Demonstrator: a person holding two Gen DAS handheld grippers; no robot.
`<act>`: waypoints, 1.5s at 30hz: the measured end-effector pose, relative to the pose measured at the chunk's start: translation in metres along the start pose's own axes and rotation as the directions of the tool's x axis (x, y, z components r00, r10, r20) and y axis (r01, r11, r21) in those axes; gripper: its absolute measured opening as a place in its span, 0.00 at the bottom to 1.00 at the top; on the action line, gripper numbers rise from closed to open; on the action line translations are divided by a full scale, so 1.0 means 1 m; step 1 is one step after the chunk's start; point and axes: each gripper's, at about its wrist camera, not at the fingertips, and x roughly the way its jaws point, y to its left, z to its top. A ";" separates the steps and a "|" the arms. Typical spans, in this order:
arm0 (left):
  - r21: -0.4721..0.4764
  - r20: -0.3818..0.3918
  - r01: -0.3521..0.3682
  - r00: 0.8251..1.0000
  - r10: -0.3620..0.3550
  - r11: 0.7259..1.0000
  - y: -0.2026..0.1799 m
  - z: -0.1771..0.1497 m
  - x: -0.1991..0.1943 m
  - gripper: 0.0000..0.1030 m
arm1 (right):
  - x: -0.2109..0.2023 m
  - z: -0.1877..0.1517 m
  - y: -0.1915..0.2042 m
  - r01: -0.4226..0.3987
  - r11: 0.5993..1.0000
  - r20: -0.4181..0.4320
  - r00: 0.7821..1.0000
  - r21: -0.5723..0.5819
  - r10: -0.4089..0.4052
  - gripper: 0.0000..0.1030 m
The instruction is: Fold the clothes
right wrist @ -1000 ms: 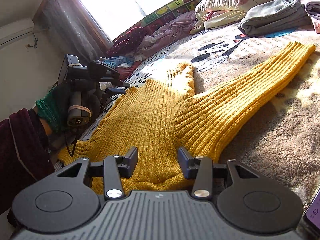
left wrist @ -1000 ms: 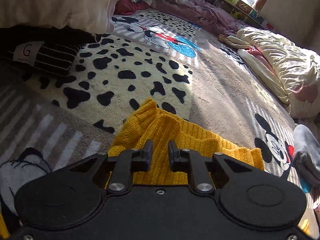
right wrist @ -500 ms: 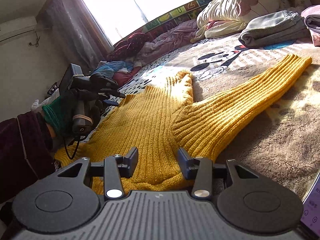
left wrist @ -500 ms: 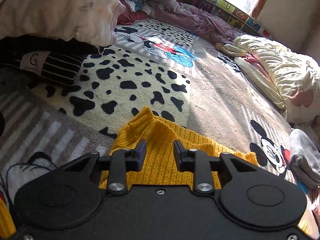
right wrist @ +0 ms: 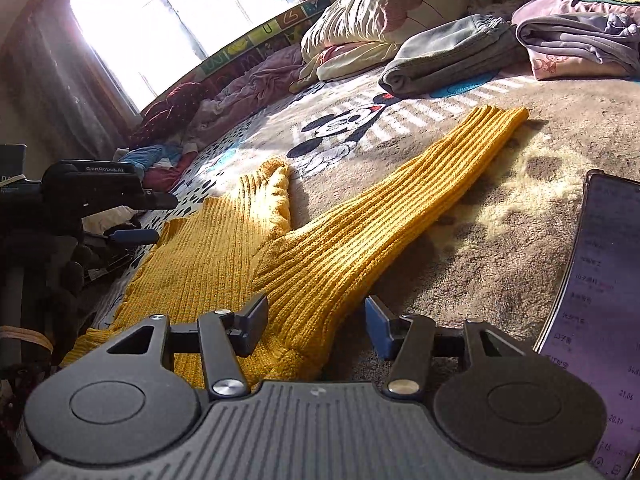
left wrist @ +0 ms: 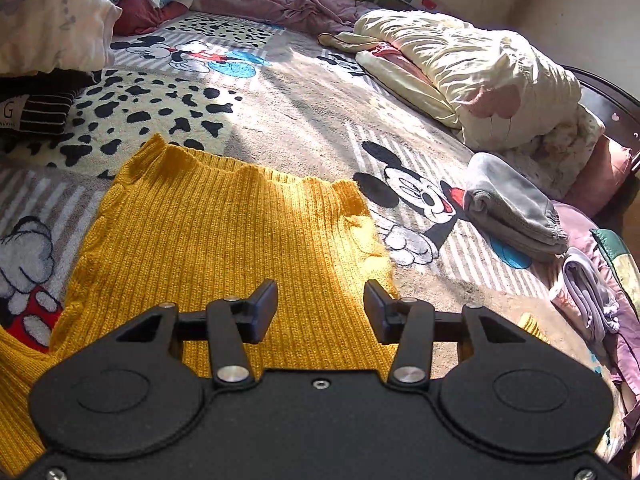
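Note:
A yellow ribbed knit sweater (left wrist: 224, 240) lies flat on the Mickey Mouse blanket (left wrist: 304, 116), its collar toward the far side. My left gripper (left wrist: 320, 308) is open and empty, hovering over the sweater's body. In the right wrist view the sweater (right wrist: 224, 256) spreads left, and one sleeve (right wrist: 420, 196) stretches out to the right. My right gripper (right wrist: 316, 328) is open and empty, its jaws on either side of the sleeve's base. The left gripper (right wrist: 132, 220) shows at the left edge of that view.
A folded grey garment (left wrist: 512, 208) and folded lilac clothes (left wrist: 588, 296) lie at the right. A cream duvet (left wrist: 472, 76) is behind them. Black striped clothing (left wrist: 36, 108) and a white pillow (left wrist: 52, 36) sit at the left. A phone (right wrist: 600, 320) lies at my right.
My left gripper opened wide, let go of the sweater and pulled back, so more of the sweater shows. The right gripper opened wider and shifted closer to the sleeve's base.

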 end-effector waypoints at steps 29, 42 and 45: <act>0.248 0.017 -0.130 0.991 0.130 0.960 -0.058 0.026 0.087 0.06 | 0.002 0.003 0.033 -0.146 0.938 0.044 0.985 -0.315 0.168 0.32; 0.022 0.048 0.008 0.999 -0.009 1.000 0.033 0.031 0.059 0.05 | 0.009 -0.034 0.097 -0.207 0.791 -0.014 0.970 -0.576 0.244 0.29; 0.007 0.000 0.007 1.000 -0.007 1.000 0.041 0.024 0.075 0.05 | 0.019 -0.044 0.104 -0.182 0.770 -0.058 0.981 -0.611 0.186 0.29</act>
